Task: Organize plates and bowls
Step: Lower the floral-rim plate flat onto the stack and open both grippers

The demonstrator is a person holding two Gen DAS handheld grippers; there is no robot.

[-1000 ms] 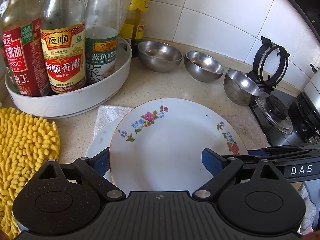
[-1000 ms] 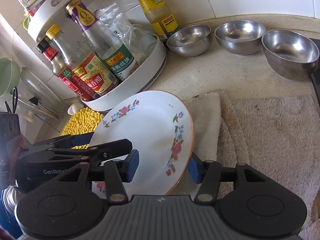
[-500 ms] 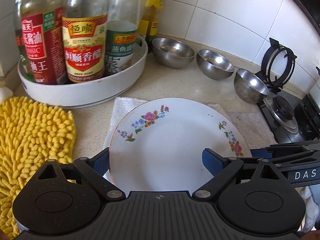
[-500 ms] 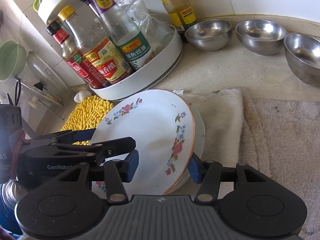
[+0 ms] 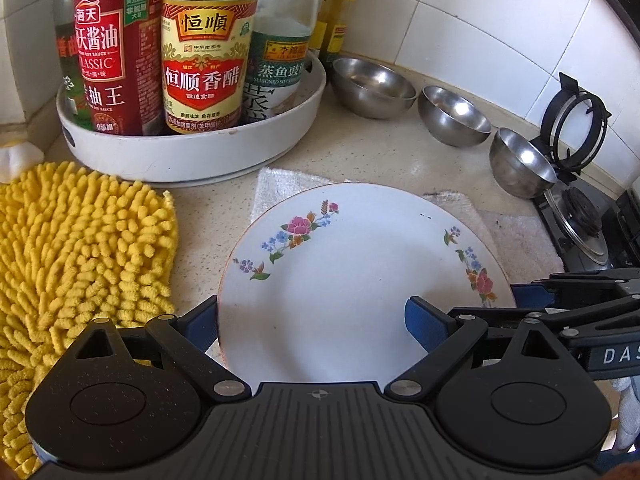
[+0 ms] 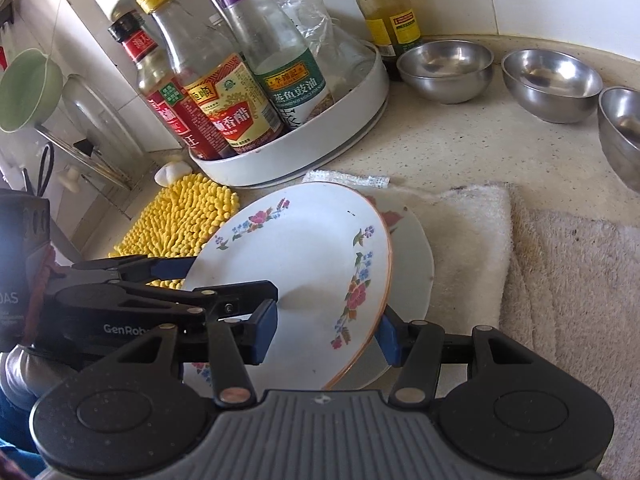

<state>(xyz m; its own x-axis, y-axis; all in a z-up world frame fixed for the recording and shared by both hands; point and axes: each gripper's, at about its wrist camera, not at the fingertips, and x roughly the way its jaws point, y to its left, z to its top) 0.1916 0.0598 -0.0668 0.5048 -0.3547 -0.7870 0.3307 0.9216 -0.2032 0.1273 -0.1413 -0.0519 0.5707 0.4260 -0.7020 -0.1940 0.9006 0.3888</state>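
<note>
A white floral plate (image 5: pixel 352 280) (image 6: pixel 304 264) is held by both grippers over a second plate (image 6: pixel 416 264) that lies on a white towel. My left gripper (image 5: pixel 316 320) is shut on the plate's near rim. My right gripper (image 6: pixel 326 334) is shut on the plate's right rim; the plate tilts between its blue pads. Three steel bowls (image 5: pixel 372 88) (image 5: pixel 454 116) (image 5: pixel 520 162) stand in a row along the back of the counter, also in the right wrist view (image 6: pixel 444 70).
A white turntable tray (image 5: pixel 192 152) of sauce bottles stands at the back left. A yellow chenille mat (image 5: pixel 76 248) lies left. A beige towel (image 6: pixel 572 304) covers the counter at right. A gas stove (image 5: pixel 580 216) is far right.
Both grippers have carried the floral plate back and down over the lower plate. The bottles and bowls now sit farther off in both views.
</note>
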